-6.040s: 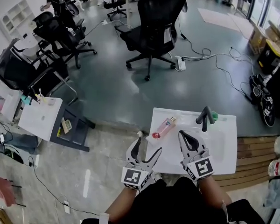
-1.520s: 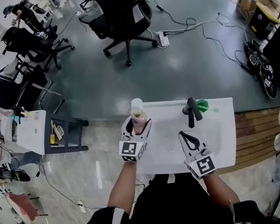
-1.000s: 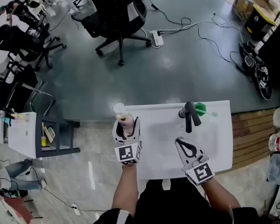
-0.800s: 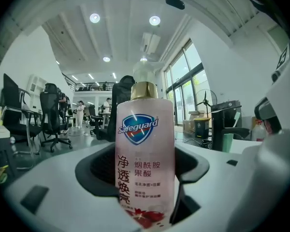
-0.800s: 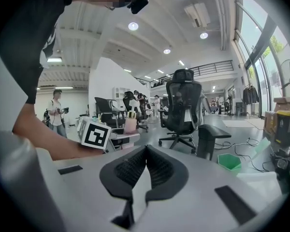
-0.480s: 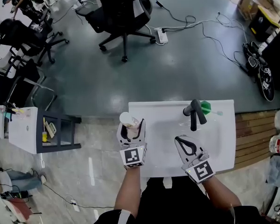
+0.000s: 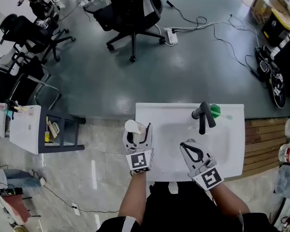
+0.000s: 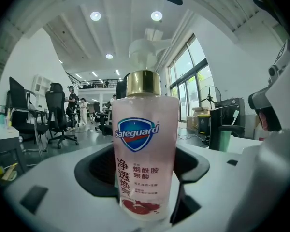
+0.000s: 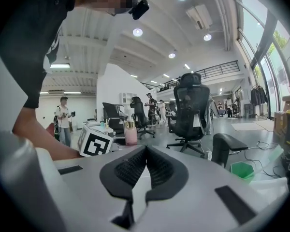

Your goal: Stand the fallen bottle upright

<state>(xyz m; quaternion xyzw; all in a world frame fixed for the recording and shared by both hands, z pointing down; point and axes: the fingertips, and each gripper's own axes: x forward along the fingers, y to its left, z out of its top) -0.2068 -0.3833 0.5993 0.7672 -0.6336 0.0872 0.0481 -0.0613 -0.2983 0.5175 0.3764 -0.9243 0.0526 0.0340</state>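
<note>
head view looks steeply down on the sink (image 7: 234,151). gripper views look level along their jaws; all three share the bottle (image 8: 145,149), closest from left.

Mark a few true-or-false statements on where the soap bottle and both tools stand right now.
1. The soap bottle stands upright between the left tool's jaws. True.
2. The right tool grips the black faucet. False: its jaws are together on nothing, short of the faucet.
3. The bottle has a gold collar under a white pump. True.
4. The left tool holds the bottle at the right edge of the white sink. False: it is at the left edge.
5. A green item lies beside the faucet. True.
</note>
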